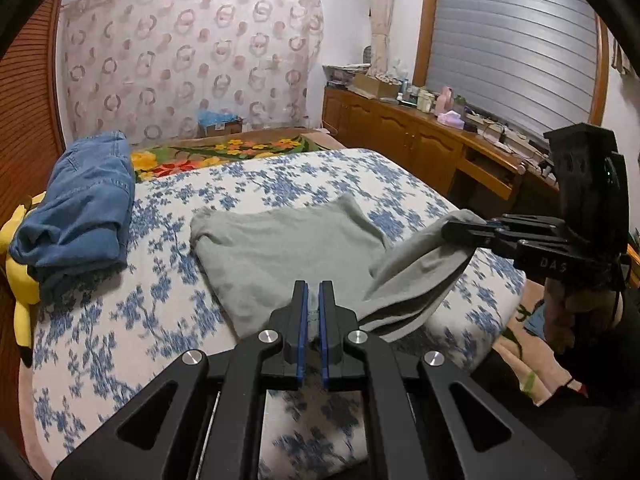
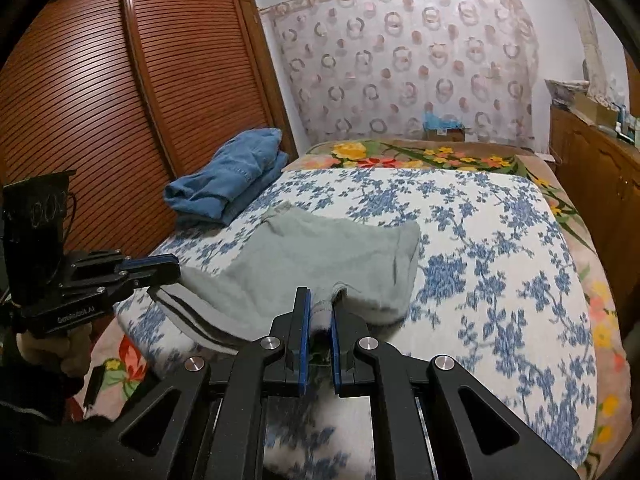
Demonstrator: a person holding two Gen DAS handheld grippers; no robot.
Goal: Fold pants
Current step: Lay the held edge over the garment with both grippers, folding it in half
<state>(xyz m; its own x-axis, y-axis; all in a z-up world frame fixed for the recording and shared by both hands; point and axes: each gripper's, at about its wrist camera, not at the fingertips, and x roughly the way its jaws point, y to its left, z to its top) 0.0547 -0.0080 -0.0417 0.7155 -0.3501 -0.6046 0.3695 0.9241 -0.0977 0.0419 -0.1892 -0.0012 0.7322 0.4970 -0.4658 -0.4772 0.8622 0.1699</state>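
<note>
Bed (image 1: pixel 312 184) with blue-and-white floral cover: spread ahead of and beneath both claws. Louvred wooden wardrobe (image 2: pixel 100 100): beyond the left claw, along the bed's far edge. Patterned curtain (image 1: pixel 188 52): on the wall well ahead of both claws. Wooden sideboard (image 1: pixel 400 128) with clutter on top: behind the right claw as seen from the left wrist view.

Grey pants (image 1: pixel 288 248): partly folded, body flat on the cover directly ahead of both claws, near end raised off the bed between them. Dark stripes visible along the lifted fold. Folded blue denim garment (image 1: pixel 80 212): ahead and left of the left claw, well apart from the pants, resting against a yellow plush toy (image 1: pixel 24 276) at the bed edge.

Left claw (image 1: pixel 313 300): blue-padded fingers drawn close, clamped on the near edge of the pants, fabric visible in the narrow gap. Right claw (image 2: pixel 319 308): fingers likewise clamped on a bunched grey corner of the same pants, held just above the cover. Claws near each other, level, cloth slack and sagging between them.
</note>
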